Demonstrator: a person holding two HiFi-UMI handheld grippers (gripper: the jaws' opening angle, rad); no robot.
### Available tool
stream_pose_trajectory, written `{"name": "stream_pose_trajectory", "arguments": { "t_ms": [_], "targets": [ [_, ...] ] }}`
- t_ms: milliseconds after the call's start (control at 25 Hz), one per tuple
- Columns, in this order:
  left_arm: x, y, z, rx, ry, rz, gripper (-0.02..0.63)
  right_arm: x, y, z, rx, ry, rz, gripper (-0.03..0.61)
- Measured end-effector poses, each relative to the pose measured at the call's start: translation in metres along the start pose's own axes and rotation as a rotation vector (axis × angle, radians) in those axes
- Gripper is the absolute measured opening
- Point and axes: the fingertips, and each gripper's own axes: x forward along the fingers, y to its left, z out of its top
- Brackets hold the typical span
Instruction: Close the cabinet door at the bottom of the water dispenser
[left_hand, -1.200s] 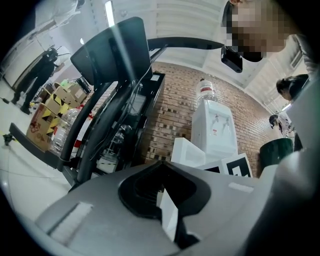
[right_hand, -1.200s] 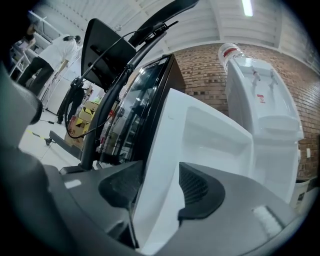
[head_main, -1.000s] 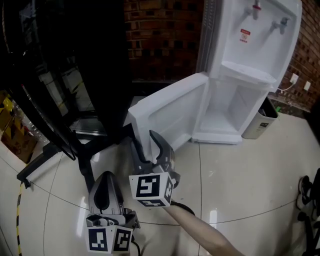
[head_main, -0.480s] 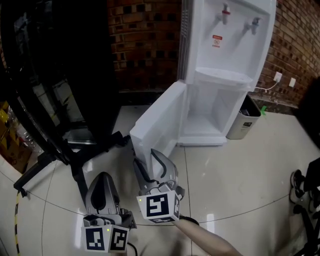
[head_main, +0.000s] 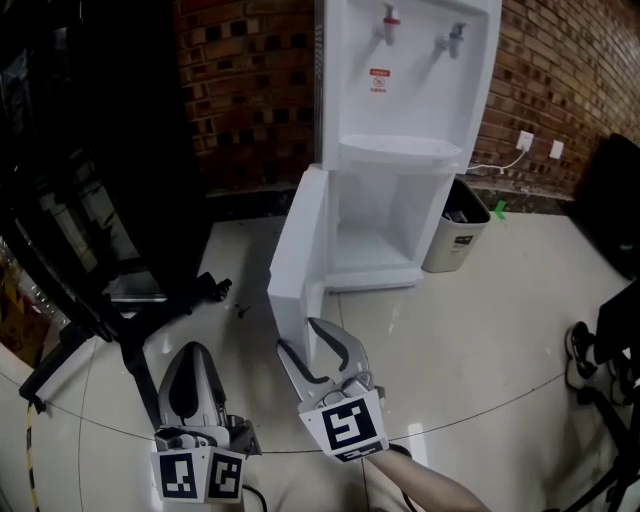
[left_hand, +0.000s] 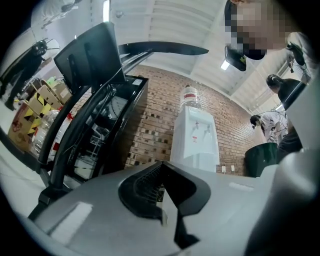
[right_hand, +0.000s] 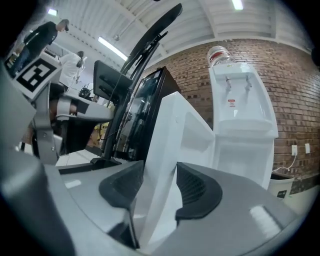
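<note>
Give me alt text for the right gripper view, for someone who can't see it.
The right gripper clamps the free edge of the open white cabinet door of a water dispenser, which stands against a brick wall with a bottle on top.

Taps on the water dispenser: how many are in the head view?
2. Both on the upper front of the water dispenser: a red-topped tap at left, a grey tap to its right. None looks hidden.
</note>
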Motion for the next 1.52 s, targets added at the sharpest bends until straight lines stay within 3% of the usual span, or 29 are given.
{"name": "stream_pose_trajectory", "arguments": {
  "t_ms": [520, 1280, 1400, 1520],
  "targets": [
    [0.021, -0.06, -0.027, -0.045, 0.048, -0.113, 0.018, -0.058, -0.056, -0.011, -0.003, 0.054, -0.095, 0.172],
    [0.029, -0.079, -0.04, -0.075, 0.065, -0.154, 0.018, -0.1, -0.128, -0.032, 0.076, 0.128, -0.325, 0.149],
    [0.03, -0.079, -0.042, -0.078, 0.07, -0.155, 0.018, -0.103, -0.141, -0.036, 0.067, 0.133, -0.384, 0.052],
    [0.03, -0.078, -0.044, -0.081, 0.073, -0.153, 0.018, -0.106, -0.156, -0.04, 0.062, 0.136, -0.416, 0.054]
  ]
}}
